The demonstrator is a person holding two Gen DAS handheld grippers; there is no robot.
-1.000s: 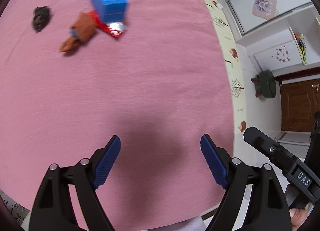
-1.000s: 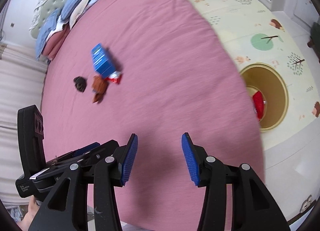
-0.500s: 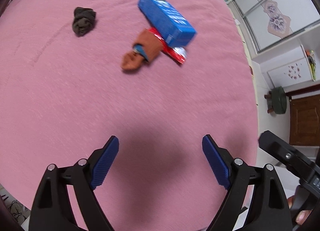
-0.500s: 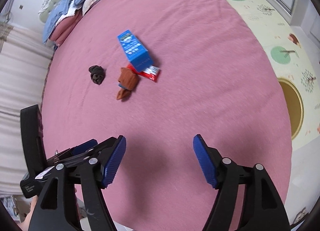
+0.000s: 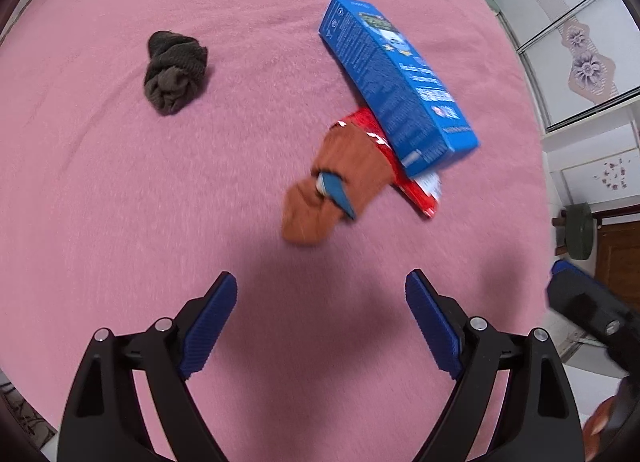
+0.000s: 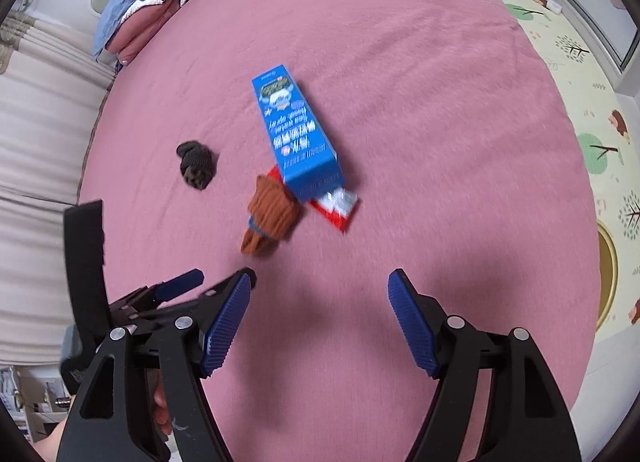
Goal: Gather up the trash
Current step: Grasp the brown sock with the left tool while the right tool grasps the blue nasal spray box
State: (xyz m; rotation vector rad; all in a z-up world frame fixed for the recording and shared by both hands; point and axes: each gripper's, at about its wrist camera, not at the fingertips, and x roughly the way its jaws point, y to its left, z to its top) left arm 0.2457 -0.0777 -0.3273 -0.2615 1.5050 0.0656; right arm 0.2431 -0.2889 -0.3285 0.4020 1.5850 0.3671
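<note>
On the pink bedspread (image 5: 120, 222) lies one blue carton (image 5: 396, 82), flat and slanted, its lower end resting on one red wrapper (image 5: 420, 190). One rust-brown sock (image 5: 340, 186) touches the wrapper's near side, and one dark balled sock (image 5: 174, 72) sits well apart to its left. That makes four loose items in all, grouped mid-bed. The left gripper (image 5: 320, 326) points straight down over bare fabric short of the brown sock, jaws wide apart and empty. The right gripper (image 6: 320, 322) slants down toward the same cluster; its jaws have just been opening and stand apart with nothing between them.
</note>
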